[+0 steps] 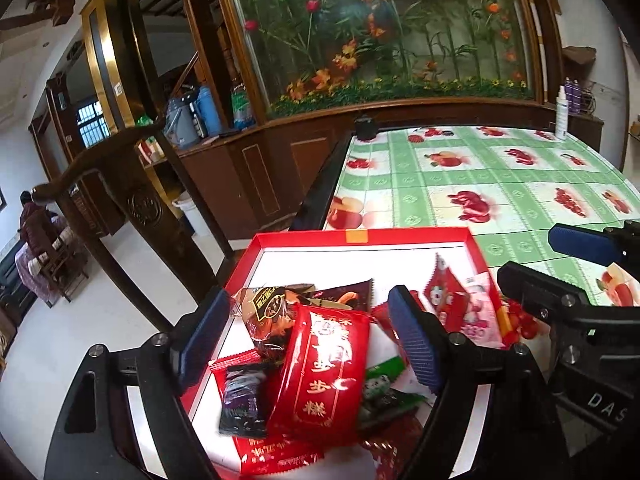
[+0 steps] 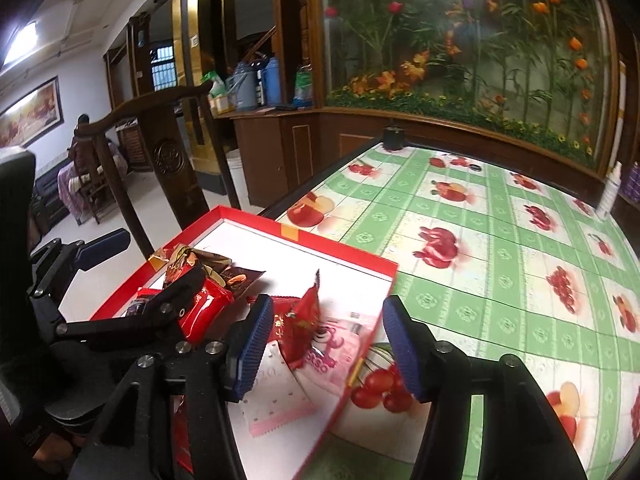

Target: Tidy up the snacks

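hovering over snack packets (image 1: 320, 364) in the red box (image 1: 360, 236), both tools gape empty.

tablecloth (image 2: 500, 280) bare, chair (image 1: 132, 184) flanking box (image 1: 360, 236)

Lying on a table (image 1: 500, 184) in green fruit-print cloth: a red box (image 1: 360, 236) at the near corner, a white spray bottle (image 1: 561, 114) far off.
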`<control>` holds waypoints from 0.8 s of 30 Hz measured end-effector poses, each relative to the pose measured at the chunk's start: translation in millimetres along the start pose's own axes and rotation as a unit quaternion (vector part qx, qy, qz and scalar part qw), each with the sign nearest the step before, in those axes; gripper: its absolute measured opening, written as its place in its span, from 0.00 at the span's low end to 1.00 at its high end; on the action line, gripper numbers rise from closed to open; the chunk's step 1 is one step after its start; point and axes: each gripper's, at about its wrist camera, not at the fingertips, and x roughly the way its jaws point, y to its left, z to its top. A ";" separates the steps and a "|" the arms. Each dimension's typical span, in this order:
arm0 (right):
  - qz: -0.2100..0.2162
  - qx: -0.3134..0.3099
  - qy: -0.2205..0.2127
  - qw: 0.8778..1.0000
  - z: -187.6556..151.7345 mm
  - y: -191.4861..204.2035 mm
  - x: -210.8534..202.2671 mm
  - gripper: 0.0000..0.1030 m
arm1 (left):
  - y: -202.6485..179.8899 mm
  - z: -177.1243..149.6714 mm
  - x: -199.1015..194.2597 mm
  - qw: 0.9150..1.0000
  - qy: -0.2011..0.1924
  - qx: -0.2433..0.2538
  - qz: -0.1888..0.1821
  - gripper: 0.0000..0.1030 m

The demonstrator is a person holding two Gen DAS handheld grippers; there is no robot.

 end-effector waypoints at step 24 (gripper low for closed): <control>-0.021 0.032 -0.088 0.995 -47.4 30.3 -141.1 0.84 | 31.3 -40.6 -134.4 0.996 -0.074 -0.041 0.016 0.86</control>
